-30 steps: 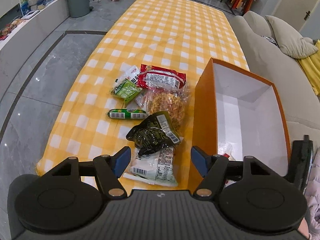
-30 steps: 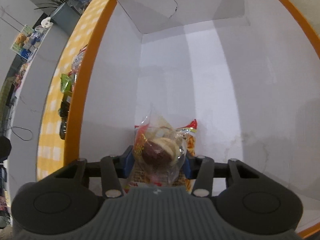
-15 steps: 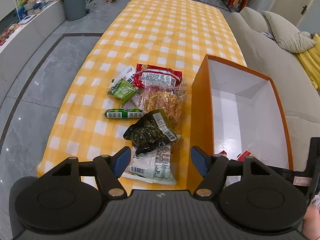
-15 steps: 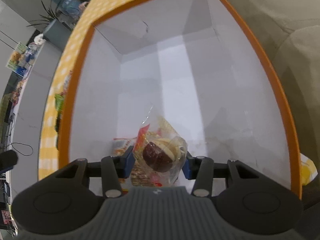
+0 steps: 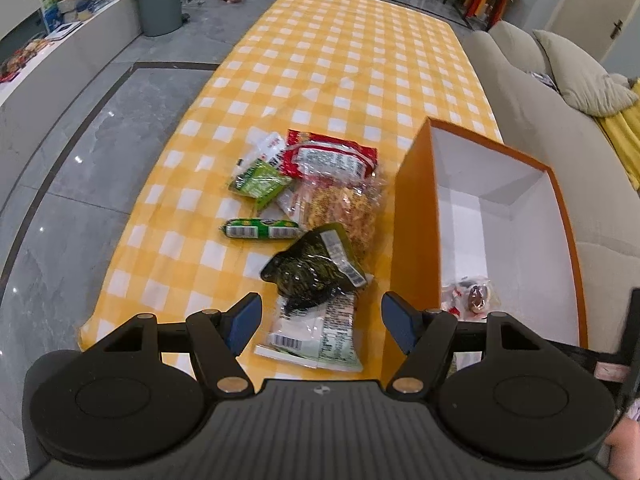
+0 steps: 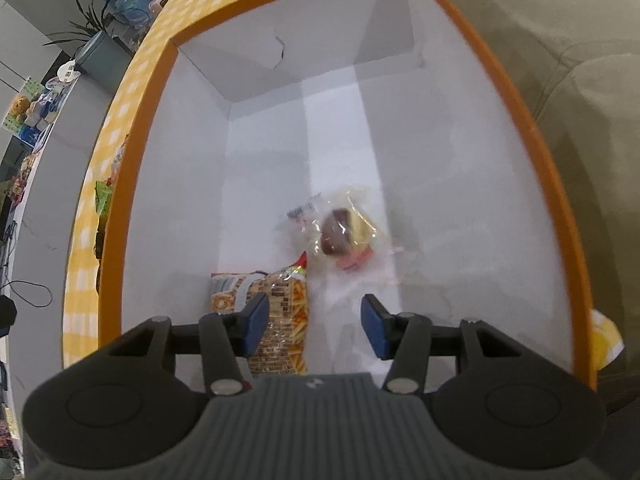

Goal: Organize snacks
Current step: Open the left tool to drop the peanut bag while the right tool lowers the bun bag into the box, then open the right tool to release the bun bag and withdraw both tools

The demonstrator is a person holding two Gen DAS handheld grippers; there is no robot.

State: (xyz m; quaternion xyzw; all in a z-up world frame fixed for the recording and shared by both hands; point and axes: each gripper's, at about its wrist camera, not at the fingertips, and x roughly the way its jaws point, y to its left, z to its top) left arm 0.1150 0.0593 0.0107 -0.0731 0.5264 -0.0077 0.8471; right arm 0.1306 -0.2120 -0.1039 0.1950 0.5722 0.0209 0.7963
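Note:
An orange box with white inside (image 5: pixel 416 216) stands on the yellow checked table. In the right wrist view the box (image 6: pixel 532 148) holds a clear-wrapped chocolate pastry (image 6: pixel 340 232) and a fries-print packet (image 6: pixel 280 312). My right gripper (image 6: pixel 314 326) is open and empty above the box floor, just short of the pastry. My left gripper (image 5: pixel 322 322) is open and empty over the near table end, above a white packet (image 5: pixel 320 332) and a dark green packet (image 5: pixel 316 266). The pastry (image 5: pixel 476 296) also shows in the left wrist view.
More snacks lie left of the box: a red packet (image 5: pixel 332 156), a clear noodle-snack bag (image 5: pixel 344 208), a green sausage stick (image 5: pixel 260 230), a light green packet (image 5: pixel 260 180). A beige sofa (image 5: pixel 532 92) runs along the right. A grey bin (image 5: pixel 158 0) stands far left.
My right gripper has opened and let go of the pastry, which now lies on the box floor. The right gripper has pulled back and up. The left gripper has risen slightly.

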